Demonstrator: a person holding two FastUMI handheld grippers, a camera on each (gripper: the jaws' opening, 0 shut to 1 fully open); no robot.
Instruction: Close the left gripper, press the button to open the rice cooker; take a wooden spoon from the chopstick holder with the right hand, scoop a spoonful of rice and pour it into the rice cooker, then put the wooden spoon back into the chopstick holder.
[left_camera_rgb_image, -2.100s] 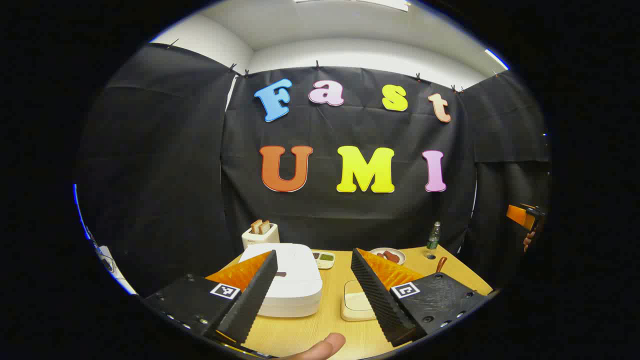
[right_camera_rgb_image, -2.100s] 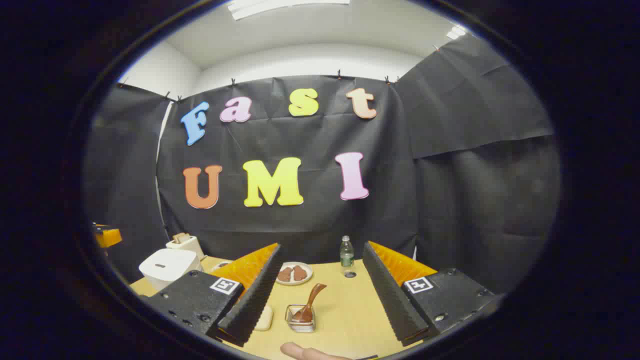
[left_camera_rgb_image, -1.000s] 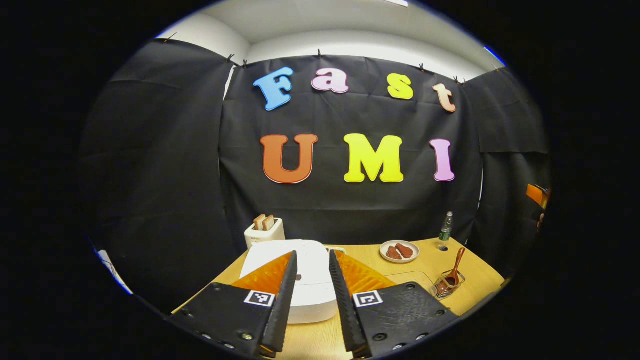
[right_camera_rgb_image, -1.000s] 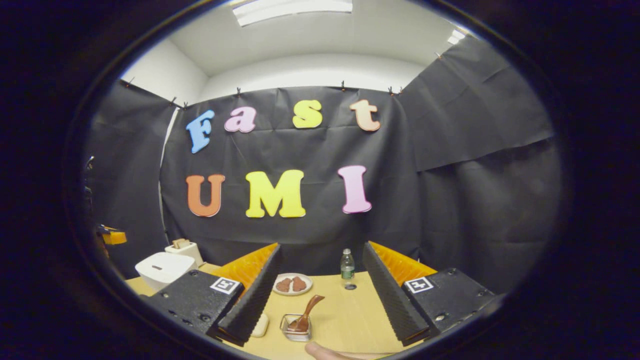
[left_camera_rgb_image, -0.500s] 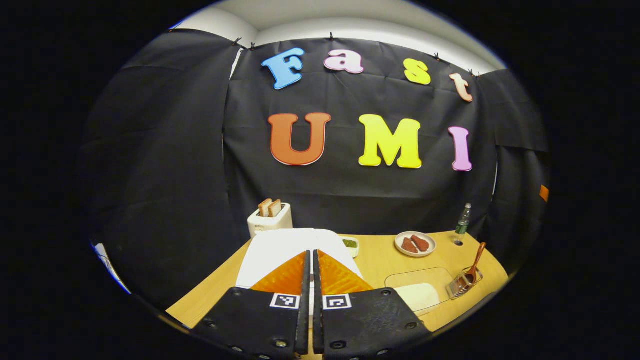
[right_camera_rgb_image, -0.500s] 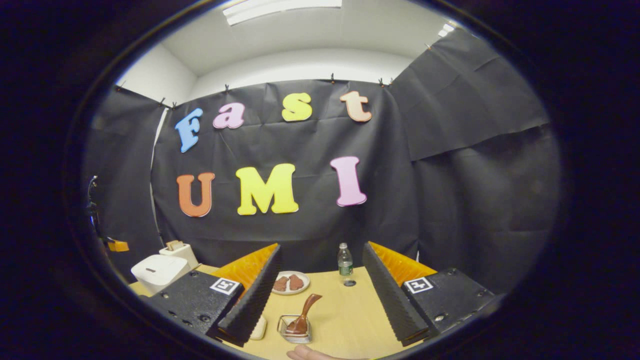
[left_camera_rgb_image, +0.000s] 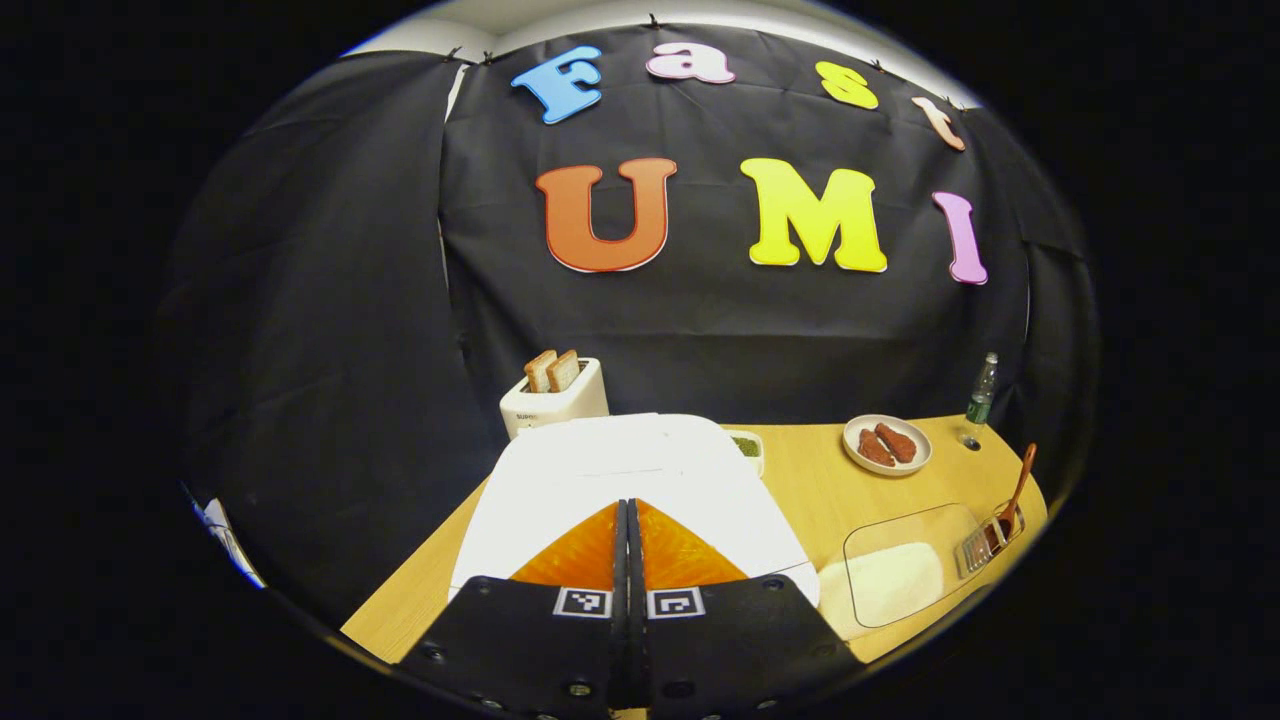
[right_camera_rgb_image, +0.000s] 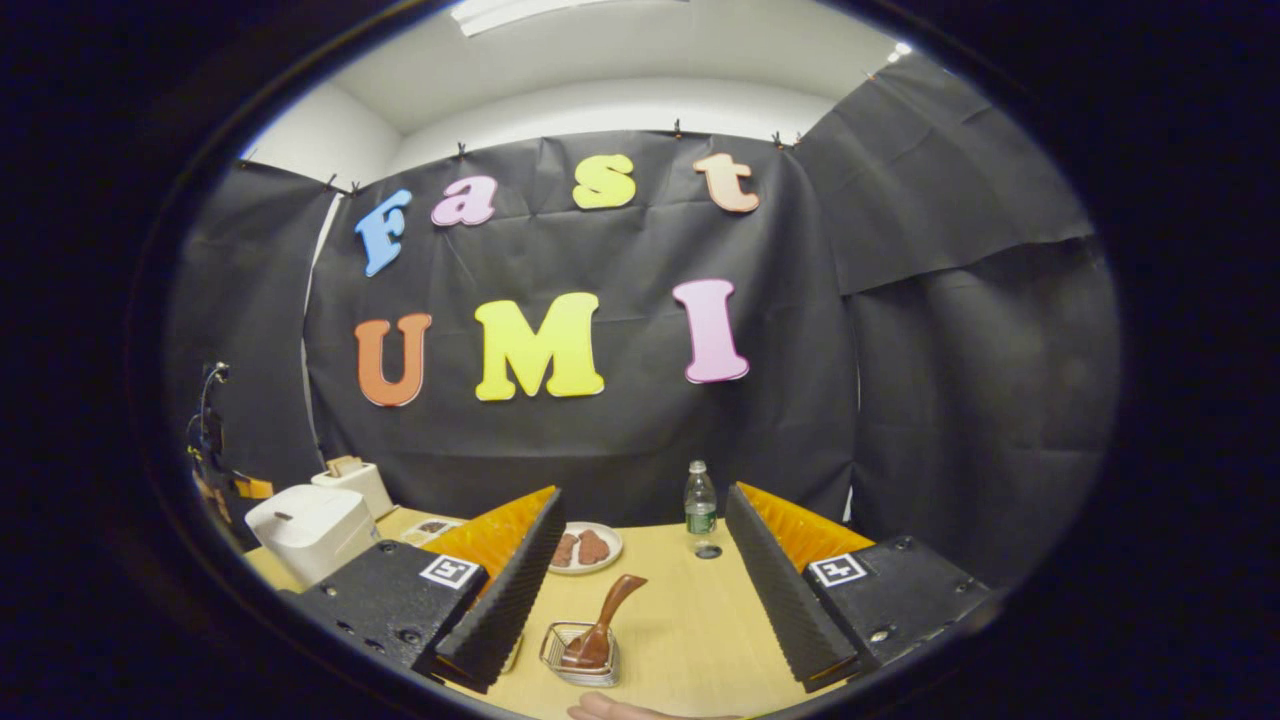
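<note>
The white rice cooker (left_camera_rgb_image: 620, 465) sits lid down just beyond my left gripper (left_camera_rgb_image: 628, 505), which is shut with nothing between its fingers; the tips hang over the lid's front and hide the button. In the right gripper view the cooker (right_camera_rgb_image: 310, 525) stands at the far left. My right gripper (right_camera_rgb_image: 643, 492) is open, held back from the table. The wooden spoon (right_camera_rgb_image: 605, 615) leans in the wire chopstick holder (right_camera_rgb_image: 578, 652) between its fingers, untouched. A clear container of rice (left_camera_rgb_image: 890, 575) lies right of the cooker, next to the holder (left_camera_rgb_image: 985, 540).
A toaster (left_camera_rgb_image: 555, 395) with bread stands behind the cooker at the wall. A small dish (left_camera_rgb_image: 745, 447), a plate of meat (left_camera_rgb_image: 886, 445) and a green bottle (left_camera_rgb_image: 980, 392) sit along the back of the wooden table (left_camera_rgb_image: 800, 490). A fingertip (right_camera_rgb_image: 610, 710) shows at the bottom edge.
My left gripper went from open to shut and moved forward and down over the cooker's lid. The right gripper stayed open and only shifted slightly.
</note>
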